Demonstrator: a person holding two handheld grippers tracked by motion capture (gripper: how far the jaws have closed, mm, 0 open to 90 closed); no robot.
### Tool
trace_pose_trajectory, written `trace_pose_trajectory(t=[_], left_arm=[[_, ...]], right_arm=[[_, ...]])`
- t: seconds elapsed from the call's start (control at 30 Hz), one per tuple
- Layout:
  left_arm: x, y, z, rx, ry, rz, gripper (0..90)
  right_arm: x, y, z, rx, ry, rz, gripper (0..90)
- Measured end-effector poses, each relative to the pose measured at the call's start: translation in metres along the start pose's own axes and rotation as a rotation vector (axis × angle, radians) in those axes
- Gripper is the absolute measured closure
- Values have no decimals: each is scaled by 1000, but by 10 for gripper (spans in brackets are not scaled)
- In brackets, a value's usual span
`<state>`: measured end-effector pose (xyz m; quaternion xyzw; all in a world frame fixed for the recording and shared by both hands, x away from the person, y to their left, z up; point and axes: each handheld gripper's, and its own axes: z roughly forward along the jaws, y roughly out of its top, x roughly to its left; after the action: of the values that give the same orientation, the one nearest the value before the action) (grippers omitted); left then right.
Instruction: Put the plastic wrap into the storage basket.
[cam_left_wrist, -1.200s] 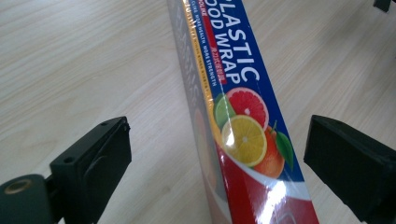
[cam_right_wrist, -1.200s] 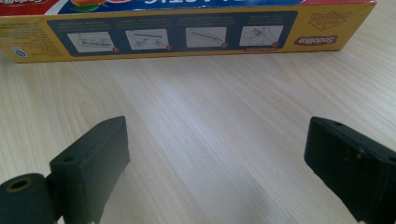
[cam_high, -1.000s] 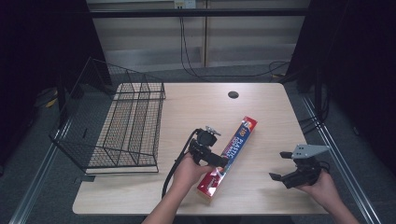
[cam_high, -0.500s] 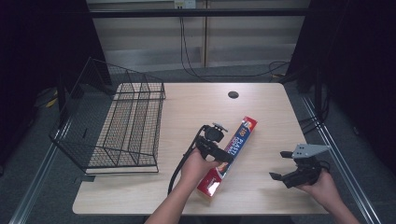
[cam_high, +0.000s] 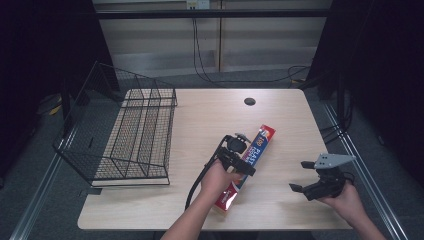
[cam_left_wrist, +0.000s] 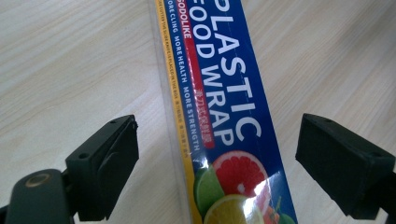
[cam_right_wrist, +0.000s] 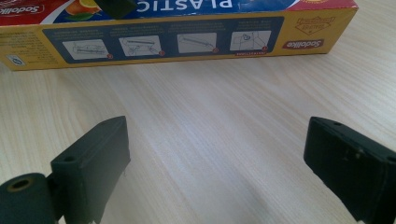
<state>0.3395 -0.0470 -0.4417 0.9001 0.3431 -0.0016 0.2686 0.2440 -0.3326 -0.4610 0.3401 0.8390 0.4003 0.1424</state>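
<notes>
We are bringing the left gripper (cam_high: 243, 161) down over the plastic wrap box (cam_high: 254, 150), which is lying flat on the surface (cam_high: 200, 115), and its jaws have just been closing a little while staying spread, with the box running up between them and neither pad pressing on it. In the left gripper view the box (cam_left_wrist: 219, 93) is sitting off-centre between the jaws: the left jaw has a strip of bare wood between it and the yellow edge, and the right jaw is standing just clear of the blue face. So we are thinking the good move is to centre first, so both pads meet the long sides together and the box is not twisting as it is squeezed. We are also wanting the jaws low enough to take the side walls, not the glossy top, which looks slippery. The right gripper (cam_high: 316, 186) is waiting well off to the side with its jaws spread over bare wood, the box's yellow side (cam_right_wrist: 177, 42) lying beyond them. The wire basket (cam_high: 135, 140) is standing far off to the left of the left jaws
</notes>
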Motion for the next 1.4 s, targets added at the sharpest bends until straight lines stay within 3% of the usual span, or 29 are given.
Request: trace_pose_trajectory(t=[0.37, 0.47, 0.5, 0.6, 0.73, 0.97, 1.27, 1.4], left_arm=[[-4, 3, 10, 31, -1, 9, 146], [-6, 3, 12, 33, 5, 16, 199], [-7, 3, 14, 31, 12, -6, 220], [-3, 2, 15, 93, 17, 11, 272], [-1, -1, 14, 77, -18, -11, 306], [4, -5, 5, 92, 7, -8, 381], [9, -4, 10, 86, -19, -47, 328], [7, 1, 13, 98, -1, -45, 317]], right_arm=[[-2, 0, -2, -12, 1, 10, 74], [-1, 0, -2, -12, 0, 8, 73], [-1, 0, -3, -15, -3, 9, 74], [-2, 0, -3, -16, -6, 10, 74], [-1, 0, -3, -17, -8, 12, 74], [-1, -1, -3, -12, -3, 6, 73], [-1, 0, -2, -10, 3, 2, 73], [0, 0, -1, -9, 0, 0, 73]])
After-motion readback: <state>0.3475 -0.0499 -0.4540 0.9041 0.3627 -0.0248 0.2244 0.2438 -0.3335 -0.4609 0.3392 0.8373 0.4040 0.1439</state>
